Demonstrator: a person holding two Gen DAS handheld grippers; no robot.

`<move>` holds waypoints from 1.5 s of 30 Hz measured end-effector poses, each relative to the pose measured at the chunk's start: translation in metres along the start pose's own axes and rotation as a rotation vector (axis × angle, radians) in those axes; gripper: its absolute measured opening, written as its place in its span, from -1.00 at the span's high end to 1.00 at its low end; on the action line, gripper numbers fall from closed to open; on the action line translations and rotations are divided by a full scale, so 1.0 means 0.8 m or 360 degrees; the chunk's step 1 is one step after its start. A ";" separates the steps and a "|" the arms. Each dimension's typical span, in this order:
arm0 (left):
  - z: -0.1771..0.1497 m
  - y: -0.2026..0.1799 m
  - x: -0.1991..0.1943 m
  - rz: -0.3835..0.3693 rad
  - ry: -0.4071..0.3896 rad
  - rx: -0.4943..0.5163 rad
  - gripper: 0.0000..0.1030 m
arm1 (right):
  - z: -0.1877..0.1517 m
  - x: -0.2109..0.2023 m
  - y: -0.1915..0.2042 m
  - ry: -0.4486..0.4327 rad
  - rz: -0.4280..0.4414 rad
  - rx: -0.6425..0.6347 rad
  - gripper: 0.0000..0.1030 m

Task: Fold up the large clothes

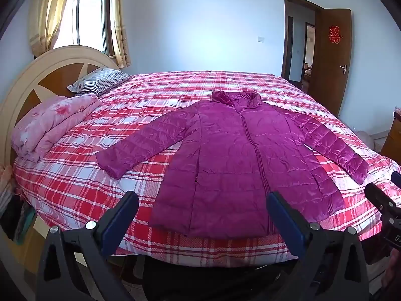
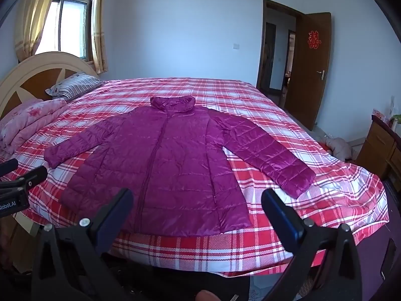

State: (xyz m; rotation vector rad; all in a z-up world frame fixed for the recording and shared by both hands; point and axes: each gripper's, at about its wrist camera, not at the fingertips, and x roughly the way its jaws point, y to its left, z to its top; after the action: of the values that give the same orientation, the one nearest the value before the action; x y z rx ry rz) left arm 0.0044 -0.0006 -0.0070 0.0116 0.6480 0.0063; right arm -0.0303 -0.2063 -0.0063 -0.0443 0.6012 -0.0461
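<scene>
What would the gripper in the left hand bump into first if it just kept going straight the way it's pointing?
Most likely the purple jacket spread flat on the plaid bedspread. The open left gripper points at its hem at the near bed edge, though depth is hard to judge through the fisheye.

Left gripper [image 1: 202, 202]: jaws spread wide, nothing between them, fingers [image 1: 119, 215] reaching up from lower frame, blue pads facing inward. In right wrist view, left gripper [image 2: 15, 173] pokes in at left edge, mid-height; its jaw state unclear there.

Right gripper [image 2: 198, 200]: jaws spread wide, nothing held, fingers [image 2: 283, 213] at lower frame. In left wrist view, right gripper [image 1: 386, 193] shows at right edge, lower half. Both level, side by side.
</scene>
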 end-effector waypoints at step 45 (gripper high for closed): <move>0.000 -0.005 0.008 -0.0022 0.0028 0.0033 -0.98 | -0.004 0.006 0.001 0.0006 0.0006 -0.0015 -1.00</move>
State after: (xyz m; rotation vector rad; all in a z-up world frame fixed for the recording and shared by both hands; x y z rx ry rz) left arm 0.0093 -0.0044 -0.0112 0.0270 0.6657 -0.0137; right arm -0.0281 -0.2055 -0.0113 -0.0522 0.6053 -0.0395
